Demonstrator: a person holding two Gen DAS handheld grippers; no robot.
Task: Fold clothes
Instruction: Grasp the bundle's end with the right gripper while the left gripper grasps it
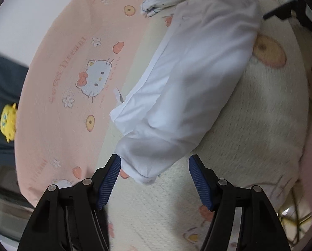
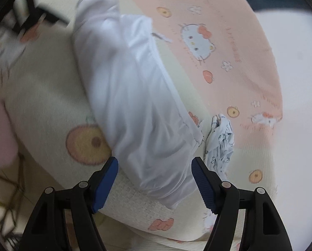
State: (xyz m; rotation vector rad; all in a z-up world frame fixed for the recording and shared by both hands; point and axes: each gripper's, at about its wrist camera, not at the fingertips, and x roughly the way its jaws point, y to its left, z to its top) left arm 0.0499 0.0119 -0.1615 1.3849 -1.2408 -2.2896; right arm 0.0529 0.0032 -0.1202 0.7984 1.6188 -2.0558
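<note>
Soft bedding fills both views: a fuzzy cream blanket with orange fruit pictures [image 1: 250, 108] lies next to a pink sheet with white cartoon cats, flowers and little apples [image 1: 72, 79]. Past the pink sheet there is a pale bare floor. A dark cloth with a small yellow toy-like shape [image 1: 9, 122] sits at the far left edge of the left view; what it is cannot be told.

On the bedding, where cream meets pink, lies a long white garment folded into a narrow strip [image 1: 181, 83]. It looks flat and neat, so the fold seems partly done. One end points at each gripper, likely so that both ends can be picked up together and brought over for the next fold.

The left gripper with black arms and blue ribbed pads [image 1: 155, 168] has its jaws apart, and the near end of the white strip lies between them. The pads do not seem to press the cloth. The right gripper with the same blue pads [image 2: 155, 168] is spread wide too, with the other end of the strip between its jaws, not squeezed.

A small crumpled white cloth with dark blue prints [image 2: 219, 144] waits just beside the strip, near the right gripper, probably the next thing to fold.
</note>
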